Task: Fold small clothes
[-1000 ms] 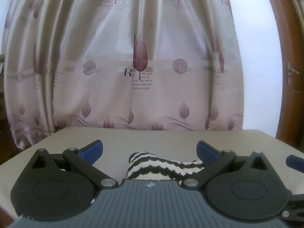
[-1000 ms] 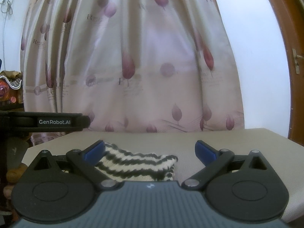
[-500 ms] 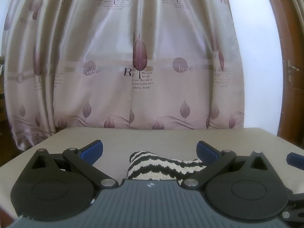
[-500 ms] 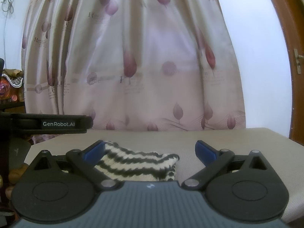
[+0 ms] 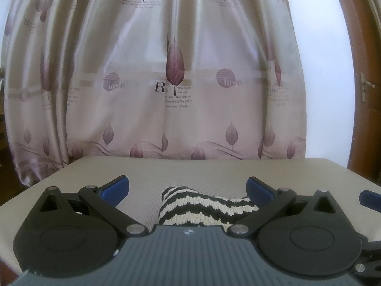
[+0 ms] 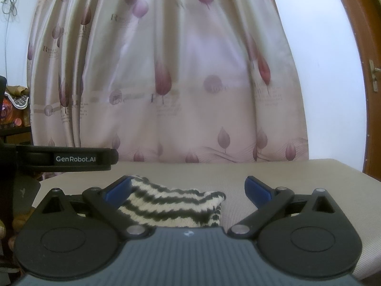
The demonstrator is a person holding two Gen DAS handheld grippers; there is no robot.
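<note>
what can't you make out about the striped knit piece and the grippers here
- Striped knit piece: near part hidden behind the gripper body in both wrist views, so its shape and kind are unclear.
- Right gripper: in the left wrist view only a blue tip shows, cut by the edge.
- Curtain: print blurred in the right wrist view.

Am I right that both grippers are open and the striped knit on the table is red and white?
Not quite. Both grippers, left and right, are open, and the knit lies on the table, but its stripes are black and cream, not red and white. Both wrist views show this.
</note>
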